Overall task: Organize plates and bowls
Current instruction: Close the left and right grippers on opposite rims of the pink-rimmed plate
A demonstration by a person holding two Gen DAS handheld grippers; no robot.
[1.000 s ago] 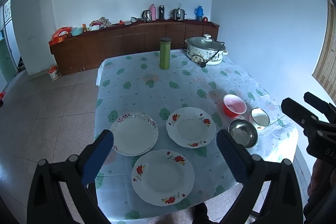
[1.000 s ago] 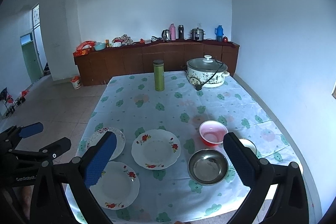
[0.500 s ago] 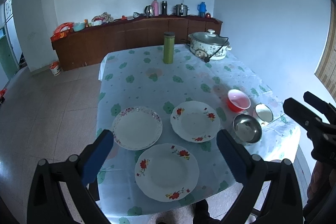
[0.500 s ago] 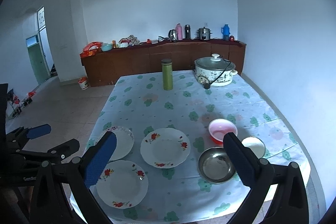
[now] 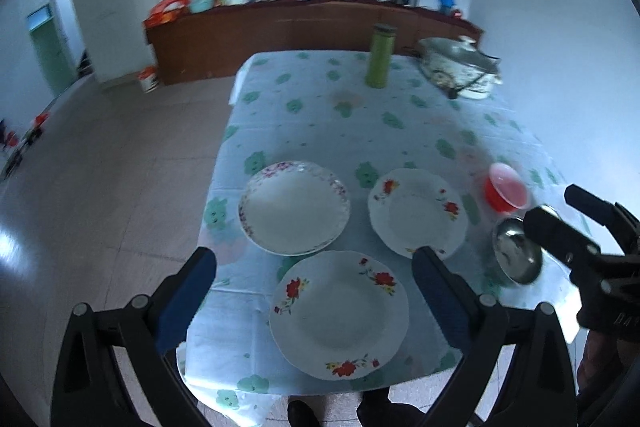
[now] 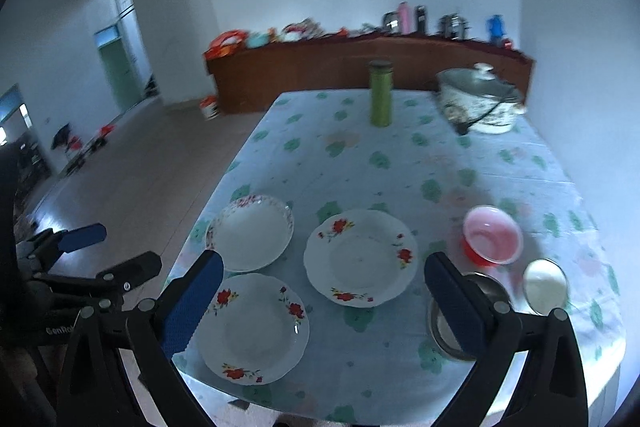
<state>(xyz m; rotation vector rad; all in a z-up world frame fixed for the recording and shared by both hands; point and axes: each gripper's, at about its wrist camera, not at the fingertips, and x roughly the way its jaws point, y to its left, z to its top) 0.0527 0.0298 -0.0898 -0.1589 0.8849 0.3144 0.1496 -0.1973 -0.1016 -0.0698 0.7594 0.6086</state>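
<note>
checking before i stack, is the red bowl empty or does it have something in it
Empty: the red bowl shows a bare pink inside from the right wrist view.

White letters "GenRo", cut off after that, on the black body of the left gripper [image 6: 86, 247] in the right wrist view, partial white letters "DA" on the right gripper [image 5: 576, 223] body at the left wrist view's right edge, no other readable text

Three plates [image 6: 362, 257], three bowls [image 6: 493, 239]

Dim bluish light, motion blur, fisheye-warped edges.
</note>
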